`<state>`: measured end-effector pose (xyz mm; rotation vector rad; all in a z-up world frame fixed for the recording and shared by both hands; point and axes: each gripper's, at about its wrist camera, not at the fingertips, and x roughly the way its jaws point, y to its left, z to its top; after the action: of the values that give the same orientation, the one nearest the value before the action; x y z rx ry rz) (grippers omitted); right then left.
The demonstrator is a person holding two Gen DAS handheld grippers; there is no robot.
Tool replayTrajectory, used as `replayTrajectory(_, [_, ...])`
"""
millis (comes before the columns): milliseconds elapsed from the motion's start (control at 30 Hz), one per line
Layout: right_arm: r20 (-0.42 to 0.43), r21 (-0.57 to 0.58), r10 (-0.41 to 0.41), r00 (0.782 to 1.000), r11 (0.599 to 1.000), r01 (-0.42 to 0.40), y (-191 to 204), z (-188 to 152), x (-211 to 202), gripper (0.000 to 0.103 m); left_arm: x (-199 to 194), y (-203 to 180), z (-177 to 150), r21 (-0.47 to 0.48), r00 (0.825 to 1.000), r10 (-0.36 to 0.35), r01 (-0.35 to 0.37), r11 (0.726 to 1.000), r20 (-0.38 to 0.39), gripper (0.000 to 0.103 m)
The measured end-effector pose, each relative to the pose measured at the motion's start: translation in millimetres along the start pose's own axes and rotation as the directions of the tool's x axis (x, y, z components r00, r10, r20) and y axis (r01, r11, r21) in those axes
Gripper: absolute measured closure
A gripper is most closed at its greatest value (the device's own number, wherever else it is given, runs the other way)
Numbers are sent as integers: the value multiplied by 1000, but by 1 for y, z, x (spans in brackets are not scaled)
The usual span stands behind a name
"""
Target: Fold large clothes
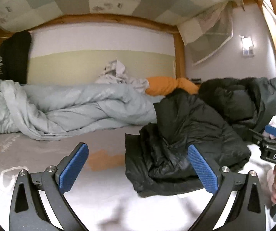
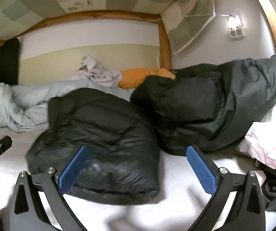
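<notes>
A black puffer jacket [image 1: 186, 134] lies folded into a bundle on the white bed sheet [image 1: 103, 194]; it also shows in the right wrist view [image 2: 103, 140]. A second dark jacket [image 2: 215, 104] is heaped behind it to the right. My left gripper [image 1: 138, 165] is open and empty, left of and in front of the bundle. My right gripper [image 2: 137, 167] is open and empty, with the bundle's near edge between its blue pads. The right gripper shows at the right edge of the left wrist view [image 1: 274, 146].
A rumpled pale blue duvet [image 1: 60, 107] lies along the back left. An orange pillow [image 1: 168, 86] and a crumpled white cloth [image 1: 118, 75] sit at the wall. A white patterned pillow [image 2: 268, 146] lies at the right. Wooden bunk frame overhead.
</notes>
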<state>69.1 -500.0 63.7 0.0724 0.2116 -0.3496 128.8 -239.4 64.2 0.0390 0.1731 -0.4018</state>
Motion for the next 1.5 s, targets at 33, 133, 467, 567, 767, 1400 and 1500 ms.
replayTrajectory(33, [9, 6, 10, 1000, 1000, -10, 0, -2, -4, 0, -6, 0, -2, -5, 1000, 19, -19, 1000, 11, 0])
replayTrajectory(133, [24, 10, 38, 999, 999, -38, 1, -15, -19, 0, -19, -1, -18, -7, 998, 58, -58, 998, 35, 0])
replayTrajectory(467, [24, -42, 29, 999, 999, -28, 12, -22, -18, 0, -19, 3, -20, -15, 995, 96, -95, 995, 30, 0])
replayTrajectory(567, [40, -56, 29, 999, 998, -27, 14, -22, -21, 0, -23, -2, -20, 7, 994, 102, -102, 995, 51, 0])
replayTrajectory(767, [49, -79, 22, 999, 997, -19, 19, -23, -24, 0, -23, -5, -20, 19, 993, 104, -105, 994, 52, 0])
replayTrajectory(1400, [34, -60, 13, 999, 998, -11, 17, -23, -22, 0, -21, -7, -21, 4, 994, 99, -99, 995, 48, 0])
replayTrajectory(1500, [30, -53, 14, 999, 999, -12, 15, -22, -21, 0, -21, -7, -21, 3, 994, 98, -98, 995, 46, 0])
